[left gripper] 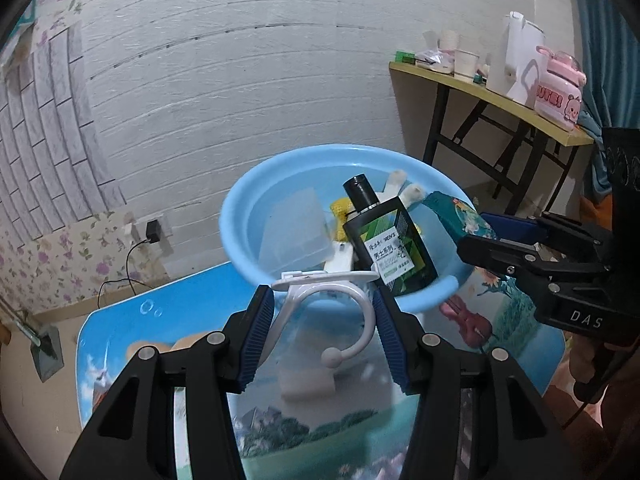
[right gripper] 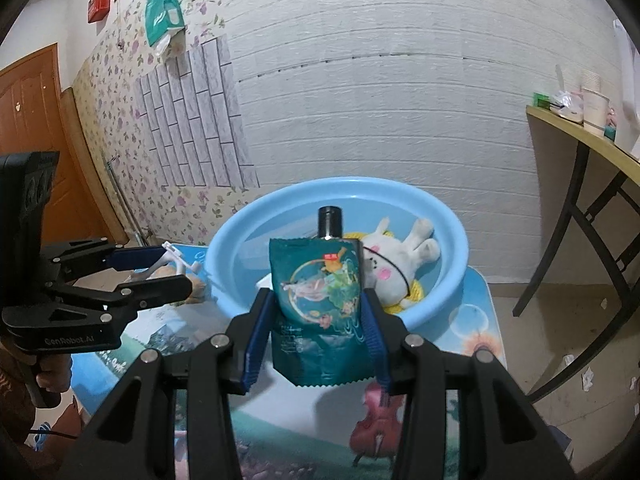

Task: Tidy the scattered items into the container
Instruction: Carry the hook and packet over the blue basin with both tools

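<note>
**Operator:** Report status of both grippers relative to the blue basin (left gripper: 240, 216).

**Inspector:** The left gripper (left gripper: 324, 312) is clamped on a white plastic hook (left gripper: 320, 292). The hook is carried off the table, just short of the basin's near rim. The right gripper (right gripper: 318, 308) is clamped on a teal snack pouch (right gripper: 318, 296), held upright, also on the near side of the basin and not yet over its interior.

**Operator:** Contents already inside the basin?

**Inspector:** A dark bottle with a green label (left gripper: 384, 236), leaning against the near wall; a clear plastic box (left gripper: 296, 232) on the basin's left side; a white plush rabbit (right gripper: 396, 256) lying on a yellow item (right gripper: 412, 292) on the basin's right side. A further white piece beneath the bottle cannot be identified.

**Operator:** Items remaining outside?

**Inspector:** In the right wrist view, a brownish object (right gripper: 196, 284) sits on the printed table (right gripper: 476, 344), left of the basin. It is partly hidden by the left gripper; its identity cannot be determined.

**Operator:** Progress assessment?

**Inspector:** Judged well advanced. Several items are stowed, and two are in hand at the basin's edge. Remaining: deposit both, then collect the brownish object if it belongs to the set.
</note>
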